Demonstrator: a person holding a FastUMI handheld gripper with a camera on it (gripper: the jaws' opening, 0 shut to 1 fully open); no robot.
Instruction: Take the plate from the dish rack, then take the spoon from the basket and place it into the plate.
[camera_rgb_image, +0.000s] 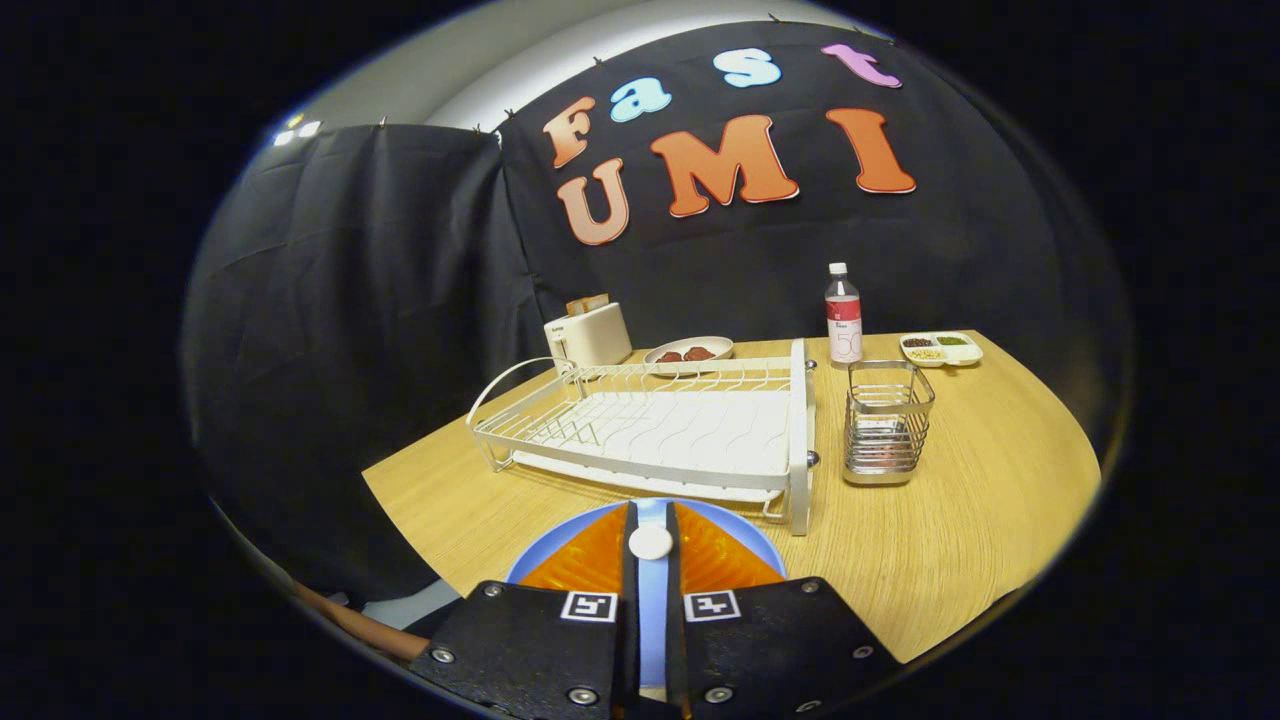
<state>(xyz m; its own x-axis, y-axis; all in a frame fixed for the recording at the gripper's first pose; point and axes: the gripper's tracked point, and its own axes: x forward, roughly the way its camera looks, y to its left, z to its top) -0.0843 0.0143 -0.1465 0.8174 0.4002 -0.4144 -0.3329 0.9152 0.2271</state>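
Note:
A blue plate (745, 532) lies flat on the wooden table, just in front of the white dish rack (690, 430), whose slots are empty. My gripper (651, 570) hovers over the plate, its orange fingers (590, 560) drawn close together. Pinched between them is the spoon (650, 543), a thin pale-blue handle with a white round end that points away from me over the plate. To the right of the rack stands the wire basket (887, 420), with nothing sticking out of it.
Behind the rack are a white toaster (588, 335) and a dish of brown food (689, 352). A bottle (843, 315) and a small divided tray (940, 348) stand at the table's far right. Bare wood stretches right of the plate, in front of the basket.

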